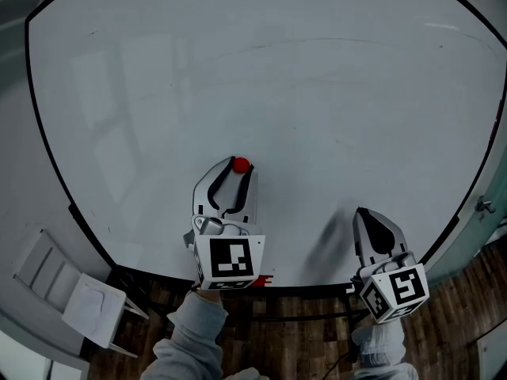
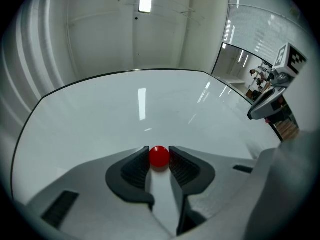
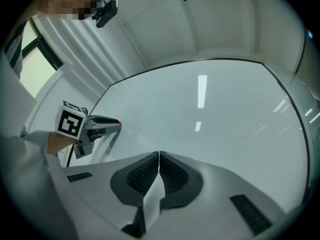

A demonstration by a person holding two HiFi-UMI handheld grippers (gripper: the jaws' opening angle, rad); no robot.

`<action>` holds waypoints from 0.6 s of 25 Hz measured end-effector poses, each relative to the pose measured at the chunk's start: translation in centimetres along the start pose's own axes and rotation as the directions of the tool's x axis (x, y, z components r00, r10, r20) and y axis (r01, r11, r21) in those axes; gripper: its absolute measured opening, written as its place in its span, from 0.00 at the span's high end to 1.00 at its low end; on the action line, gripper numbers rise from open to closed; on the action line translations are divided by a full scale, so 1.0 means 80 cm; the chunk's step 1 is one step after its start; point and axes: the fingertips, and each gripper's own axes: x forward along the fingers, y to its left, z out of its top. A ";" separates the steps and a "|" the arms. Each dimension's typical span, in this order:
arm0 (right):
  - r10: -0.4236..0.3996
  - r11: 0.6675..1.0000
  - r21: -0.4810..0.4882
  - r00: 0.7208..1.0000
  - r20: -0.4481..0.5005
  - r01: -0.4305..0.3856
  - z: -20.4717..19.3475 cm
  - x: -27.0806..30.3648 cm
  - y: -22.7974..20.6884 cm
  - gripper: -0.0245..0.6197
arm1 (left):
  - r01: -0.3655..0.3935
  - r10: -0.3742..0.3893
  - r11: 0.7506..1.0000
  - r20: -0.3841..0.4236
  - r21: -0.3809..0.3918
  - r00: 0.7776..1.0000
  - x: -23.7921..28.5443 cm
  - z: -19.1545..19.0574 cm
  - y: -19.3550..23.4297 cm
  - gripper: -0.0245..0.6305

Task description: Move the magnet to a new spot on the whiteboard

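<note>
Left gripper (image 2: 159, 152) grasps the red magnet (image 2: 159, 157) at its very pad tips, flat on the whiteboard (image 2: 150, 99), so it likely needs a firmer, deeper hold before a square pull-off, while the right gripper (image 1: 361, 212), clenched empty, idles to its right.

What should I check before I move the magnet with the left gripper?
1. Magnet between the left gripper jaws: ok, both pads touch its sides.
2. Grip depth: cannot tell if it is secure; the magnet sits at the very tips of the pads.
3. Magnet against the whiteboard: ok, it appears to rest on the surface.
4. Right gripper out of the way: ok, shut, empty, off to the right near the board's lower edge.
5. Room for a new spot: ok, bare board lies above and to both sides of the magnet.
</note>
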 end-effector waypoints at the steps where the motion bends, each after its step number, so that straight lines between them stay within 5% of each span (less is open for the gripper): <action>1: -0.002 1.000 0.001 1.000 -0.003 0.002 -0.001 -0.001 0.001 0.92 | 0.001 -0.001 1.000 0.001 -0.006 1.000 -0.002 0.000 0.000 0.78; 6: -0.015 1.000 0.014 1.000 -0.016 0.015 -0.005 -0.014 0.005 0.92 | 0.040 -0.040 0.992 0.007 -0.119 0.999 -0.034 0.012 -0.006 0.78; 15: -0.024 0.999 0.040 0.999 -0.048 0.026 -0.026 -0.048 0.018 0.92 | 0.095 -0.107 0.982 -0.073 -0.163 0.992 -0.088 -0.034 -0.025 0.77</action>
